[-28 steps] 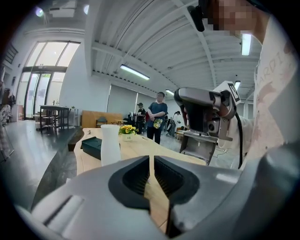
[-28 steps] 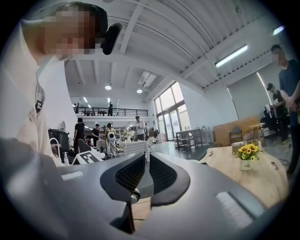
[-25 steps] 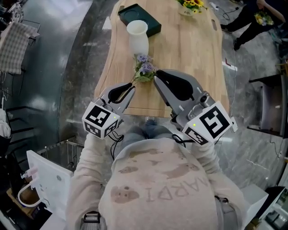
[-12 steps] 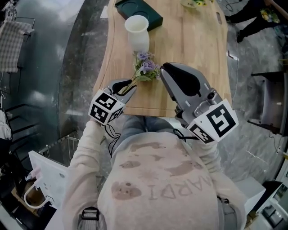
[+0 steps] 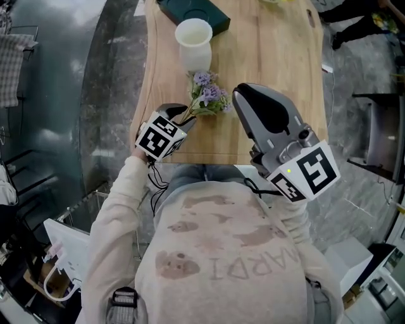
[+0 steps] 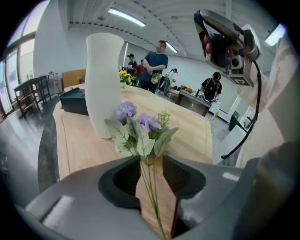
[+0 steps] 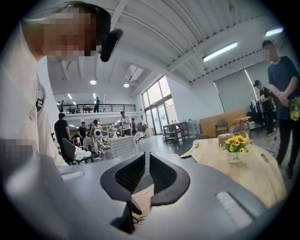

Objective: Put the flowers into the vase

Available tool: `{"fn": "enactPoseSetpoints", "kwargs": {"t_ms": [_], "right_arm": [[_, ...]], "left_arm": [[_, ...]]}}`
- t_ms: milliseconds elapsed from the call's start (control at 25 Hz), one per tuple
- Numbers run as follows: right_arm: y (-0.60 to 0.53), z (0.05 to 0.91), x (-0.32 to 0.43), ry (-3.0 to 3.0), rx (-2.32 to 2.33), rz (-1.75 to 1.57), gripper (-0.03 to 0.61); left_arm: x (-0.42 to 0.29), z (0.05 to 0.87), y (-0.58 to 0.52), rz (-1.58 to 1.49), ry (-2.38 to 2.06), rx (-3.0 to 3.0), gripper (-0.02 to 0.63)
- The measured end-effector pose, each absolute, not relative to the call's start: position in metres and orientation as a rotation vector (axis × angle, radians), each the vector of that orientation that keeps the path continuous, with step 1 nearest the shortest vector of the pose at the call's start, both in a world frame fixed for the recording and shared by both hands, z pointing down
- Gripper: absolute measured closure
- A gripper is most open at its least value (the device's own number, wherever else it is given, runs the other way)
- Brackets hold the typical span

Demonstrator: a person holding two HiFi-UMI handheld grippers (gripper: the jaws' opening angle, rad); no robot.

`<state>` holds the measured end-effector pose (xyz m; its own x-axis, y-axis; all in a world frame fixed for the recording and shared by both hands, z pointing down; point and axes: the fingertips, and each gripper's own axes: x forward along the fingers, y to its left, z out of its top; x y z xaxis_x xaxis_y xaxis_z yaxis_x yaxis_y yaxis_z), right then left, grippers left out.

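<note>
The white vase [image 5: 193,41] stands upright on the wooden table [image 5: 278,57], and nothing is in it yet. The flowers [image 5: 210,98], a small purple sprig with pale green leaves, are just on the person's side of the vase, close to its foot but not touching it. Their blooms point toward the vase and the thin stems trail away from it.

The left gripper [image 5: 183,121] sits at the stem end, farther from the vase than the blooms. In its own view the jaws stand apart, with the stems running straight up the gap between them. Bare wood shows beside the stems, so the tongs straddle them rather than pinch them. I cannot tell whether the sprig is lying on the wood or is lifted a little.

The right gripper [image 5: 239,95] hovers to the right of the flowers, about level with them and well short of the vase. Its jaws are drawn together to a thin slit, with nothing between them.

Behind the vase, touching or nearly touching it, lies a dark green tray [image 5: 190,9]. A little pot of yellow flowers [image 7: 236,149] sits at the table's far end.
</note>
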<state>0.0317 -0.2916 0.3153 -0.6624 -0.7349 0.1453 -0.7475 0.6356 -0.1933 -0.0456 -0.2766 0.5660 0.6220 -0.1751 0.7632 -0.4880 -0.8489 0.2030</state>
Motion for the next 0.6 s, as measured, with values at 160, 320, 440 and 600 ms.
{"fn": "enactPoseSetpoints", "kwargs": {"t_ms": [160,320,440,600], "right_arm": [[-0.298,0.32,0.031,-2.779,1.285,0.381,0.522],[-0.299,0.323,0.029,-2.766,1.301,0.39,0.522],[-0.3,0.324,0.029,-2.755,1.314,0.395,0.522],[-0.3,0.325,0.032,-2.745,1.329,0.399,0.522]], "left_arm": [[-0.041,0.585,-0.275,1.216,-0.458,2.41,0.462],[-0.037,0.601,-0.276,1.291,-0.437,2.383,0.462],[-0.037,0.607,-0.278,1.353,-0.45,2.36,0.471],[-0.037,0.611,-0.278,1.448,-0.45,2.312,0.52]]}}
